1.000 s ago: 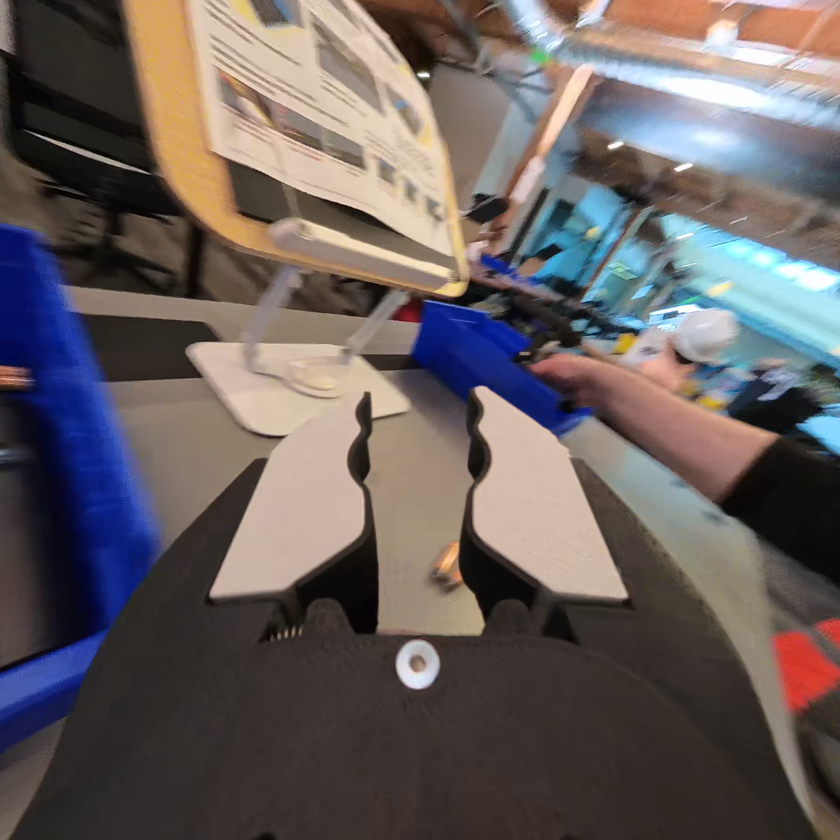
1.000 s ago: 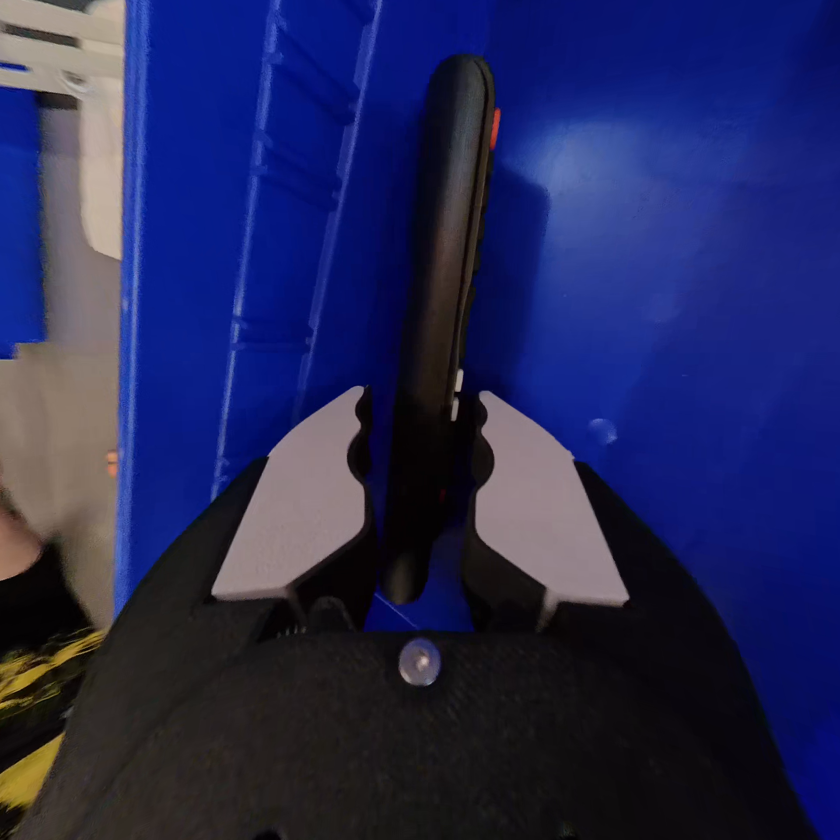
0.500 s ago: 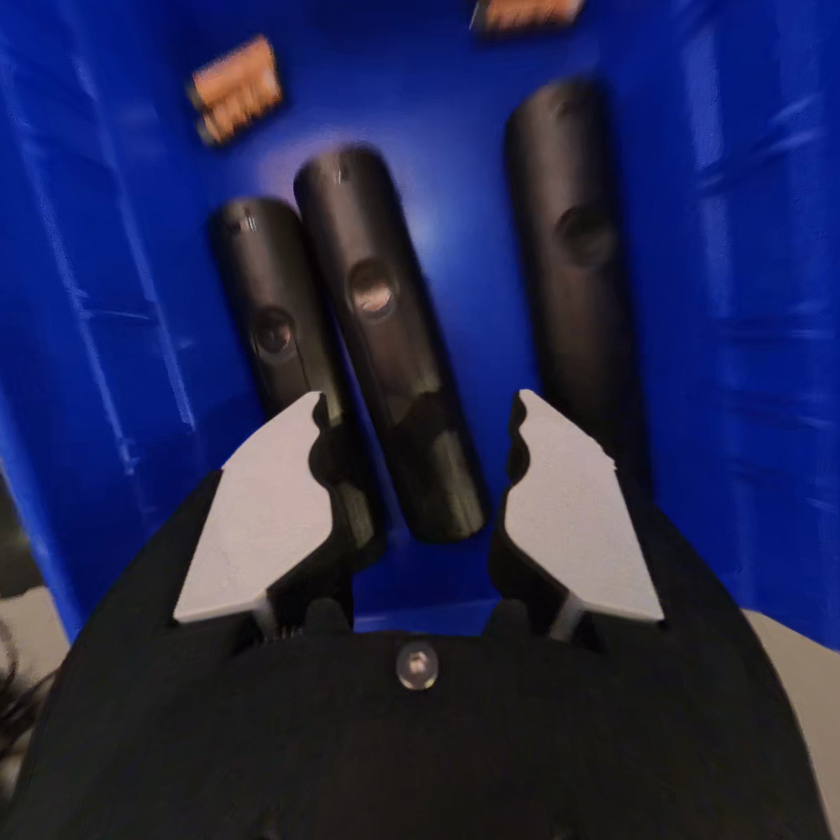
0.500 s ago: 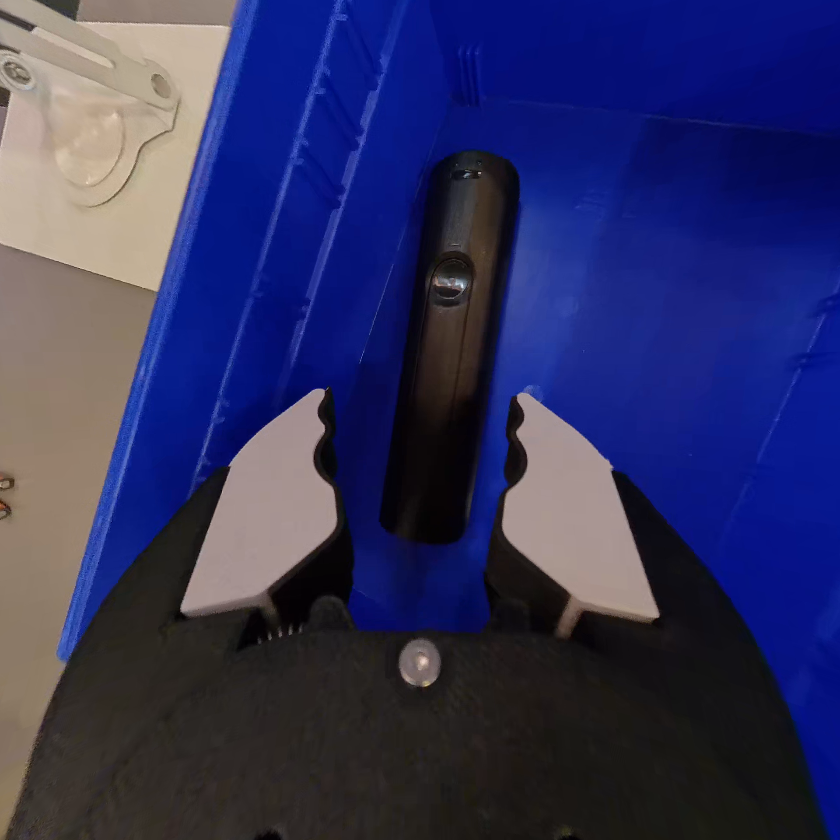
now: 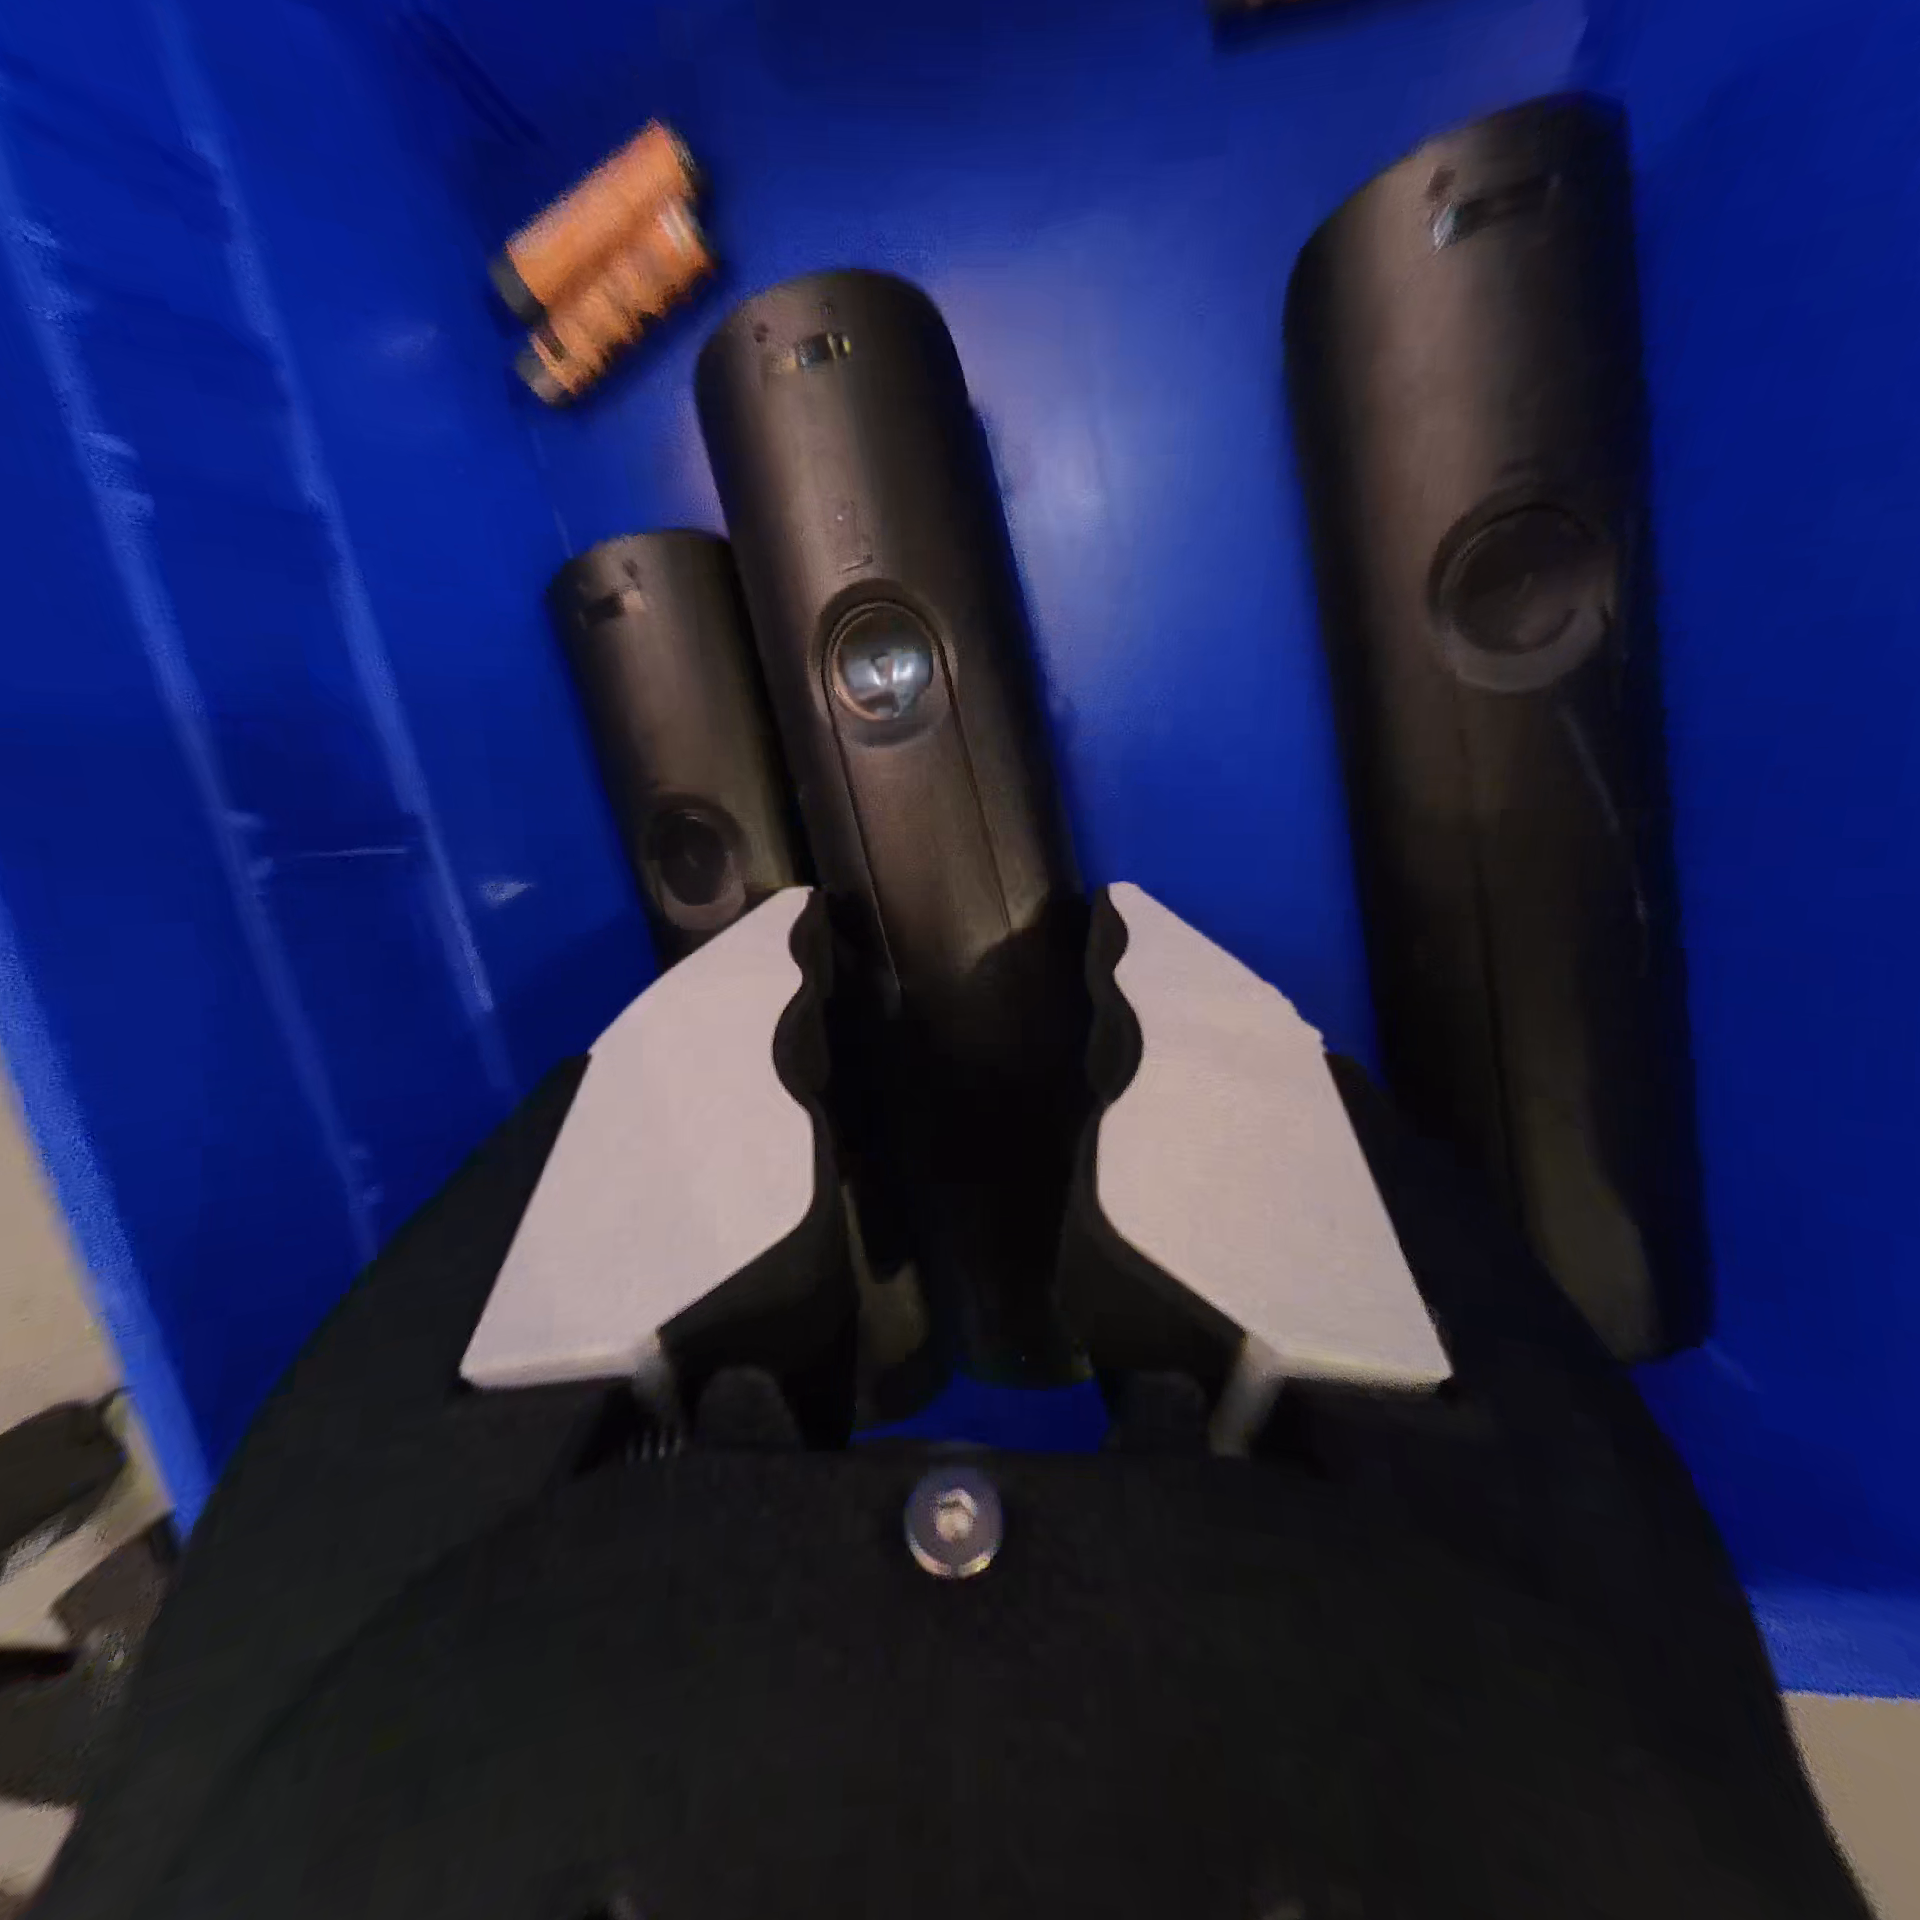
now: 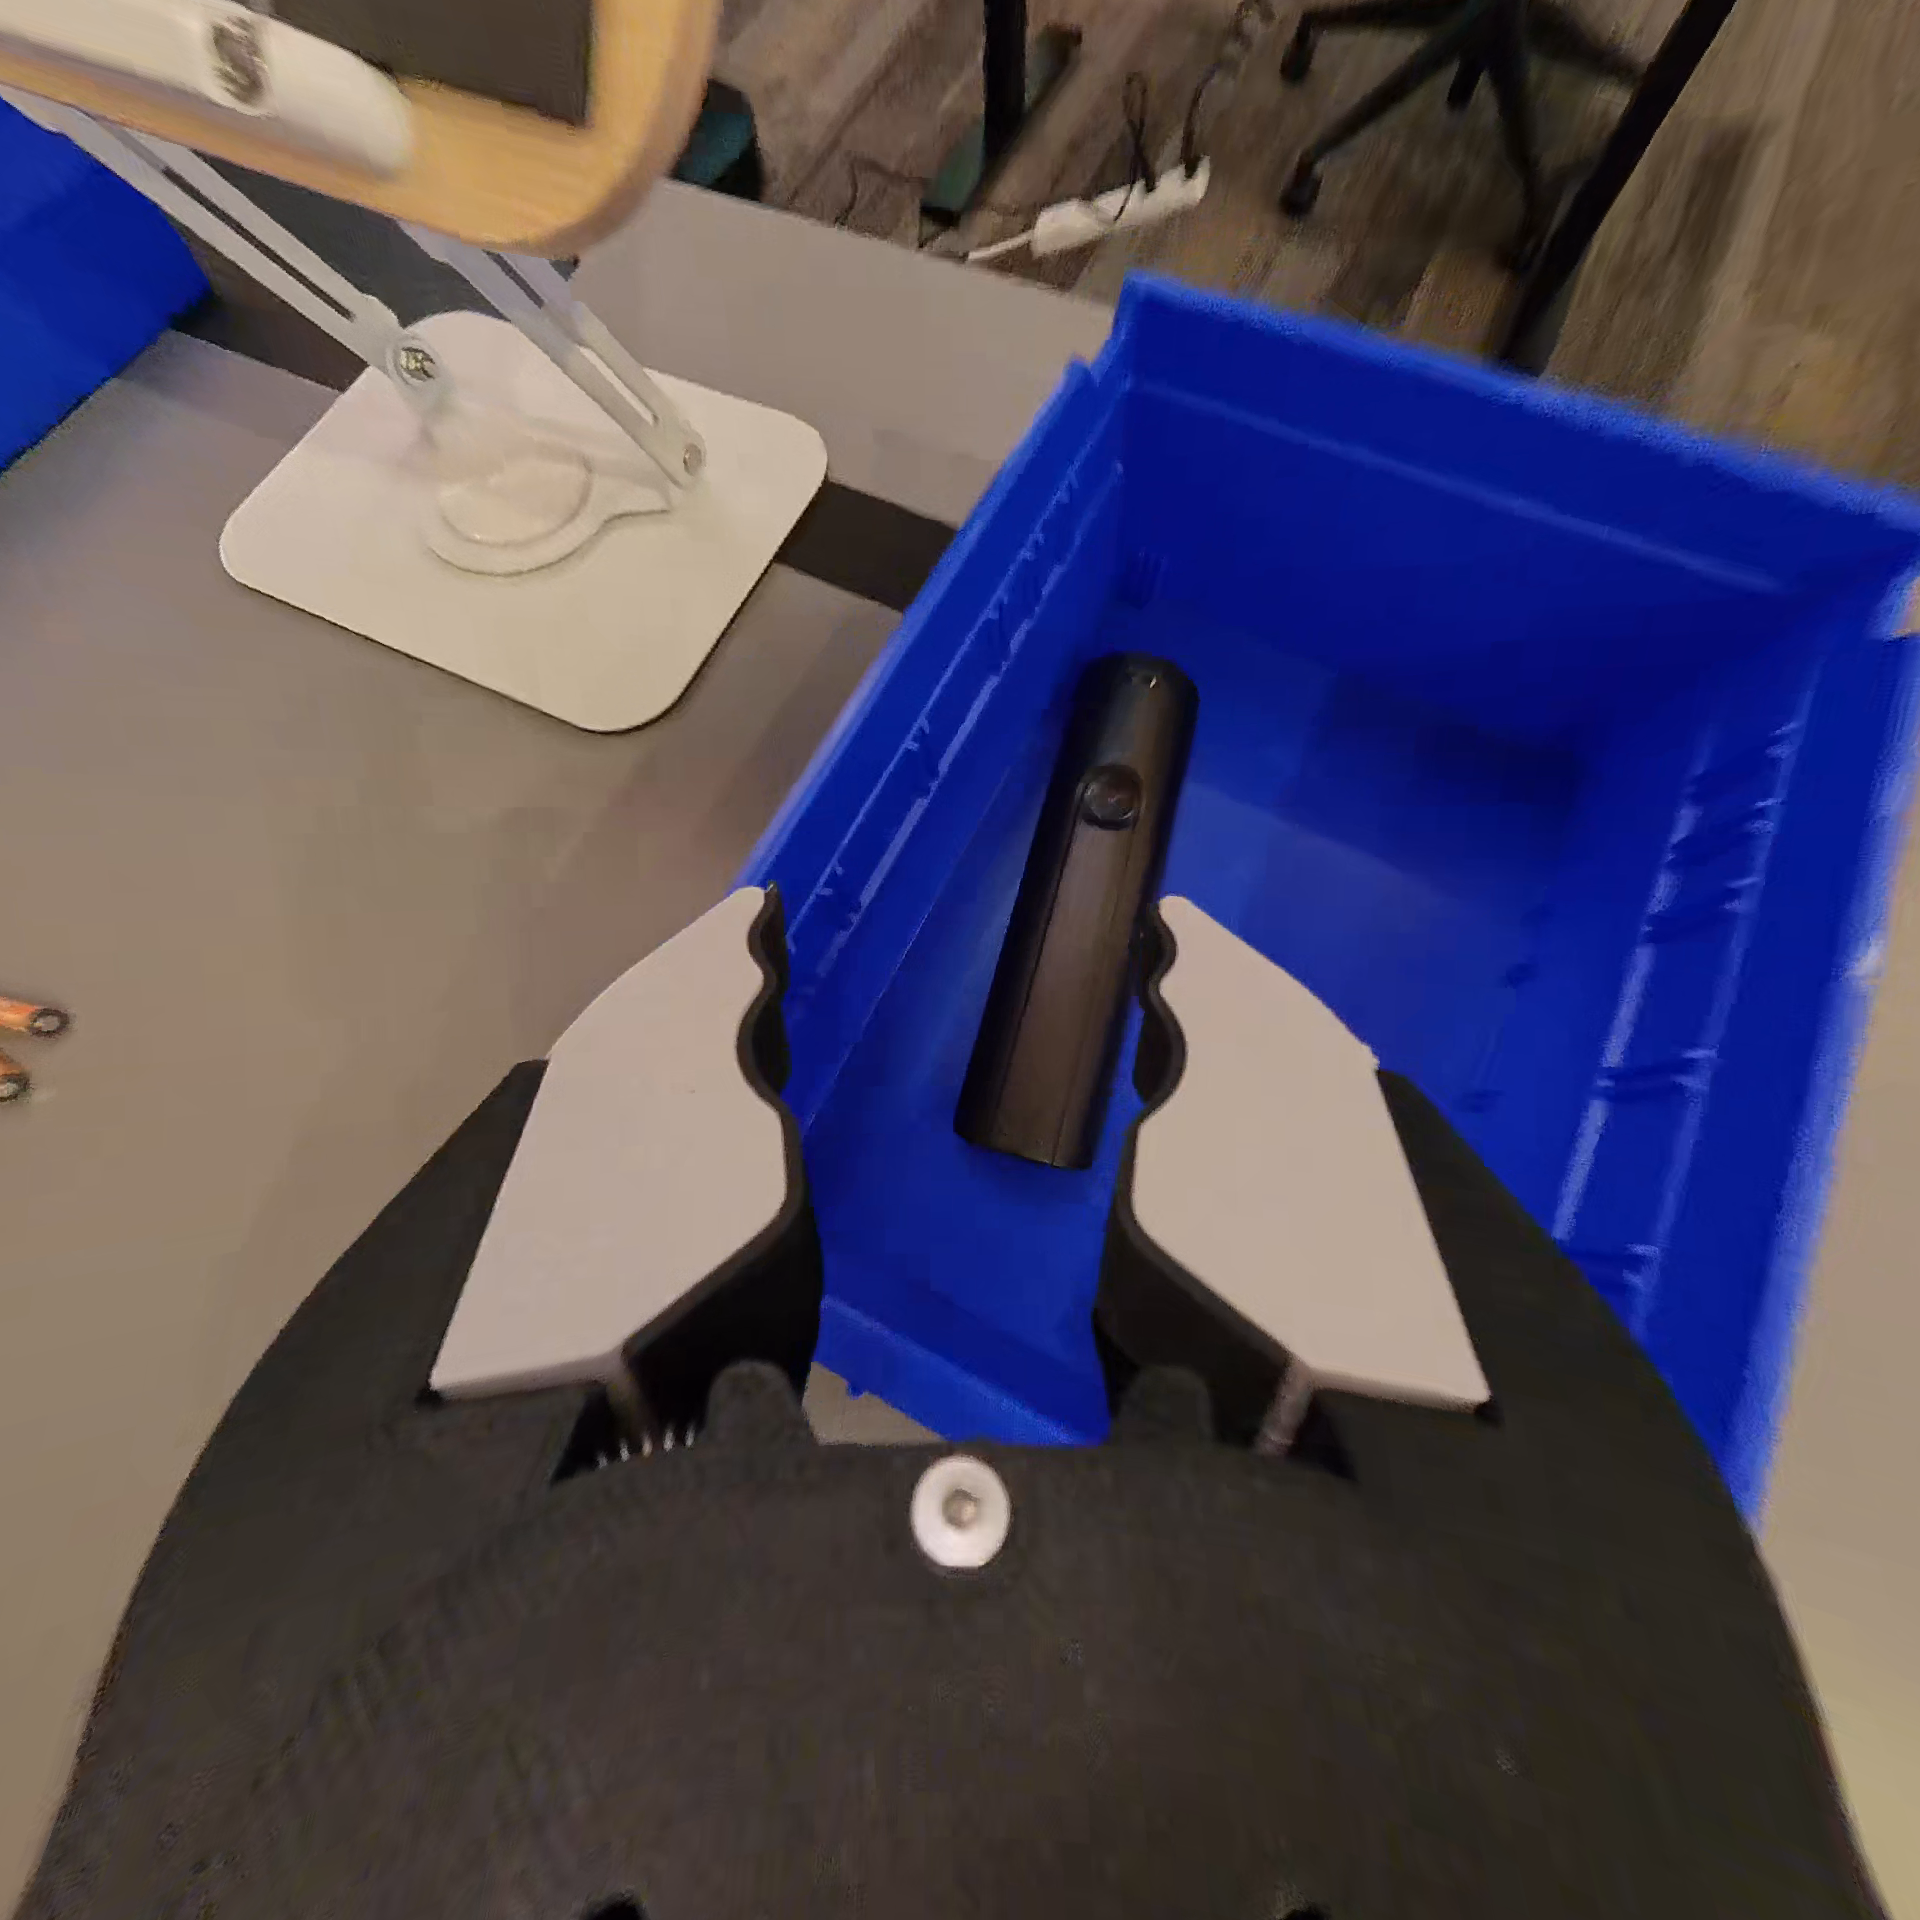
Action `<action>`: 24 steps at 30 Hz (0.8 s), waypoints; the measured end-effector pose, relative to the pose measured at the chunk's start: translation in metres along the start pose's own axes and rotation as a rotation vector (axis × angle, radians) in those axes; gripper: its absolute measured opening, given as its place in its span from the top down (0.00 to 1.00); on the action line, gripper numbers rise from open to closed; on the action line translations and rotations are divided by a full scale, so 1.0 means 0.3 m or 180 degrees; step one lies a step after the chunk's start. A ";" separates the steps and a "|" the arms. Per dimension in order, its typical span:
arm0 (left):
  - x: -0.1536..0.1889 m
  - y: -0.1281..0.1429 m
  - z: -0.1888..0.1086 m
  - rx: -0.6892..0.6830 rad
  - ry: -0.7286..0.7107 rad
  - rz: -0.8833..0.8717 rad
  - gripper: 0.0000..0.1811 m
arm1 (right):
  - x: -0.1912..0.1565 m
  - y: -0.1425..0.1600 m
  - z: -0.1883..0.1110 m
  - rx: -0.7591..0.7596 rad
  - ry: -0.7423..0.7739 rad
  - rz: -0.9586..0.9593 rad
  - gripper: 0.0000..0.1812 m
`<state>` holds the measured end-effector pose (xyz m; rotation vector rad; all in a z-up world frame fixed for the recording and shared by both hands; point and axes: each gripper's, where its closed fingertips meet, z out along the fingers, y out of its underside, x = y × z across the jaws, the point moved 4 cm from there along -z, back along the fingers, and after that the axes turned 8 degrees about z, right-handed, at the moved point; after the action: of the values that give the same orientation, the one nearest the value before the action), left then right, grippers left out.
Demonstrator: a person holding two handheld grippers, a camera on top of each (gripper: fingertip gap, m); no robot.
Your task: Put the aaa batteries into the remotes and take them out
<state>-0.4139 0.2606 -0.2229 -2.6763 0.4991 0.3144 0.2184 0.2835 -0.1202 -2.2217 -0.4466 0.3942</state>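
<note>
Left wrist view, left to right: grey table edge at far left, then the wall of a blue bin point(image 5: 239, 727). Inside it, a pair of orange batteries point(image 5: 608, 260) lying side by side near the far left corner, blurred. Next, a short-looking black remote point(image 5: 665, 748), back side up, partly hidden behind the middle remote point(image 5: 883, 675). That one sits between the fingers of the left gripper point(image 5: 956, 935); jaws narrowed onto its near end, pads at or against its sides, so it reads as gripped. Its far end looks raised over the neighbour. Third remote point(image 5: 1496, 727) lies on its own along the right wall, back up, apart from the gripper.

Right wrist view, left to right: two batteries point(image 6: 26, 1044) on the grey table point(image 6: 364, 883) at the far left edge, mostly cut off. Behind them a white stand point(image 6: 520, 520) with a tilted wood-edged board on top. Then a second blue bin point(image 6: 1558, 831) holding one black remote point(image 6: 1091, 914), back up, lying along the left wall. Right gripper point(image 6: 961, 925) hangs above the bin's near left corner, jaws wide, holding nothing; left finger over the bin wall, right finger over the interior beside the remote. Floor, cables and chair legs beyond the table.
</note>
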 end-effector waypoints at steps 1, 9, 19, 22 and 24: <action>-0.005 -0.010 -0.028 0.0195 -0.0063 -0.0013 0.73 | -0.021 -0.019 -0.032 0.0124 0.0056 -0.0116 0.64; 0.167 -0.069 -0.485 0.2053 -0.0466 0.0222 0.74 | -0.630 -0.088 -0.177 0.0902 -0.1546 -0.0551 0.66; 0.858 -0.059 -0.725 0.3192 -0.0006 0.1132 0.74 | -1.159 -0.015 0.036 0.0669 -0.3803 0.0599 0.61; 0.927 -0.053 -0.726 0.3356 0.0049 0.1108 0.74 | -1.155 0.008 0.055 0.0550 -0.3842 0.0559 0.83; 0.940 -0.046 -0.725 0.3385 0.0297 0.1119 0.74 | -1.131 0.027 0.054 0.0395 -0.3829 0.0452 0.85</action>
<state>-0.1203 0.0973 -0.1043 -1.5713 0.8630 -0.0092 -0.0884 0.1401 -0.0919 -1.6738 -0.8280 1.7841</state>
